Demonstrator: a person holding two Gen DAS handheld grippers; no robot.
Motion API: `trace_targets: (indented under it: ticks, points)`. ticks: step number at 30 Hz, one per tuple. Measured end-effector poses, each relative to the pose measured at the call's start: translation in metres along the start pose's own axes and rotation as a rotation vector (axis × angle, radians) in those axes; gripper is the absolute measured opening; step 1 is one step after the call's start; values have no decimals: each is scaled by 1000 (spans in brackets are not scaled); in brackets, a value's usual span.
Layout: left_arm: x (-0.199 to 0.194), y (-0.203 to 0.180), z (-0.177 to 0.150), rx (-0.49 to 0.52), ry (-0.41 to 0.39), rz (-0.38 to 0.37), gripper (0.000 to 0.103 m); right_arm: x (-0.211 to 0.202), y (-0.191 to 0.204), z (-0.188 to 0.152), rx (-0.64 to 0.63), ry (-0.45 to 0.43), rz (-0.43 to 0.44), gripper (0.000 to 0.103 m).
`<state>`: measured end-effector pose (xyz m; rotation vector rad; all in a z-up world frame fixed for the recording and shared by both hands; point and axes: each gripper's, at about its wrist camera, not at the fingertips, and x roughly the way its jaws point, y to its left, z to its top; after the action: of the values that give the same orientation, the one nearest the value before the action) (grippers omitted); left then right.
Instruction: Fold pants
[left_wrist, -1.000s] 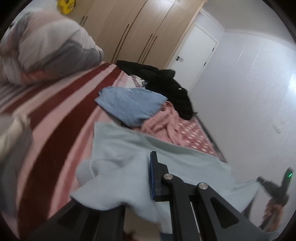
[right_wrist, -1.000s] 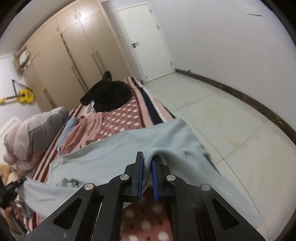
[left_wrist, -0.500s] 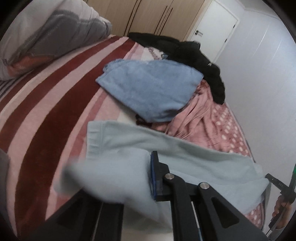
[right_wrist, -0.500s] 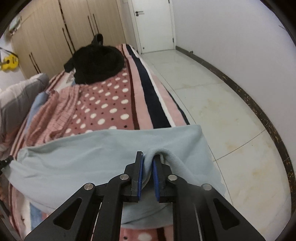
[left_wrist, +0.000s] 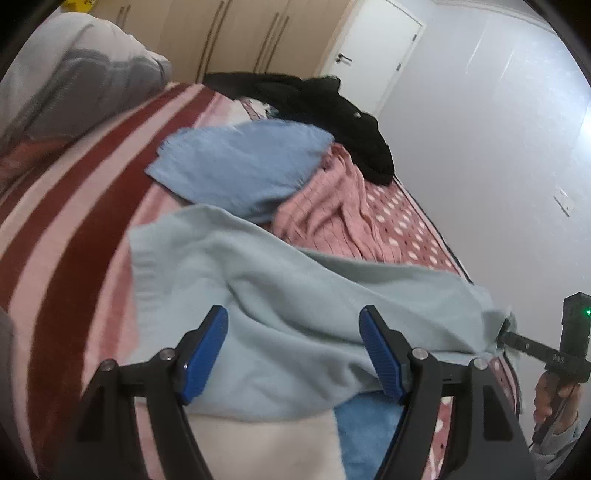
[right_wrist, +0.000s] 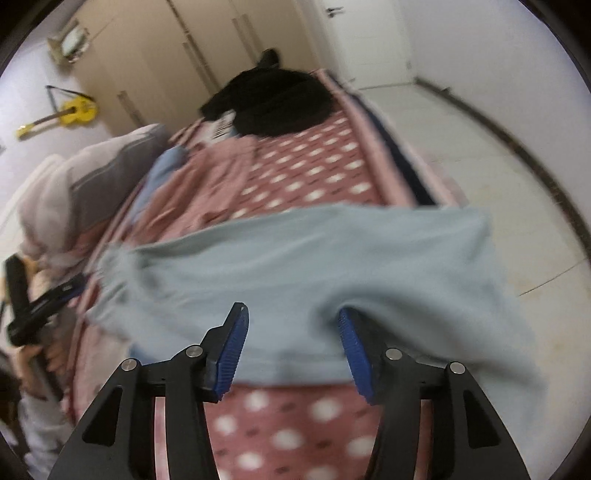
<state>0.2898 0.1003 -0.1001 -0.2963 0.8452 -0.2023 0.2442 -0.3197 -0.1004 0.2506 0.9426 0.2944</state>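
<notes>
The pale blue fleece pants (left_wrist: 295, 295) lie across the striped and dotted bed (left_wrist: 74, 221). Both the left gripper (left_wrist: 293, 347) and right gripper (right_wrist: 293, 347) have fingers spread wide over them, seemingly holding nothing. No writing is readable.

No readable text in either view

The right tool (left_wrist: 532, 345), seen at the edge of the left wrist view, carries small pale marks on its black body, too small to make out; a black-and-white printed cloth (right_wrist: 223, 127) on the bed beside the dark garment may bear lettering, but it is blurred; no labels, brands or numbers can be read anywhere else.
</notes>
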Motion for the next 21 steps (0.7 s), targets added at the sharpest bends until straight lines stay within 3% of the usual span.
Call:
trace_targets:
  ticks: [4, 10, 12, 14, 16, 21]
  points:
    - [15, -9, -6, 26, 33, -10, 70, 15, 29, -18, -22, 42, 102, 47]
    - [30, -15, -9, 38, 60, -19, 70, 47, 50, -20, -55, 90, 114, 47]
    - [34, -13, -10, 40, 66, -13, 70, 55, 54, -19, -76, 84, 77, 47]
    - [36, -10, -10, 42, 68, -6, 70, 56, 63, -17, -180, 29, -7, 49]
    - [39, -9, -8, 44, 69, -6, 70, 61, 70, -12, -281, 1, -60, 58]
    - [41, -9, -1, 51, 51, -1, 70, 92, 79, 0, -424, 106, -24, 61]
